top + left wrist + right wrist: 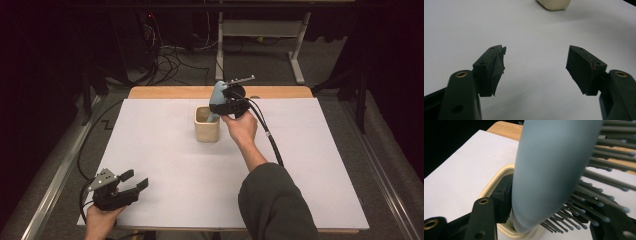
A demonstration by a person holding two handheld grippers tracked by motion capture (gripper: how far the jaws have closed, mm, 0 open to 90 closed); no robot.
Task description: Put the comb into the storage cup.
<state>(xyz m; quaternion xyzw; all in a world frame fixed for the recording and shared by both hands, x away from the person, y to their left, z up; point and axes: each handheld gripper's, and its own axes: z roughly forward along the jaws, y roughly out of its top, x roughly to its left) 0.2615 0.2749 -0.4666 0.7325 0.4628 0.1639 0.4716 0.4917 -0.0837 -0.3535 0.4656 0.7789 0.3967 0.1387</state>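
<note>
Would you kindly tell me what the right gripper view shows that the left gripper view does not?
Right gripper view: a blue-grey hairbrush stands between the jaws, its bristles to the right and its lower end inside the cream cup. Left gripper view: wide-open jaws with nothing between them, over the white sheet. Both: the cream cup and the white sheet.

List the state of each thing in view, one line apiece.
Hairbrush: upright, lower end inside the cup, between the right gripper's jaws.
Cup: upright on the white sheet, holding the brush's lower end.
Right gripper: at the brush above the cup; grip unclear.
Left gripper: open, empty, near the table's front-left corner.
</note>
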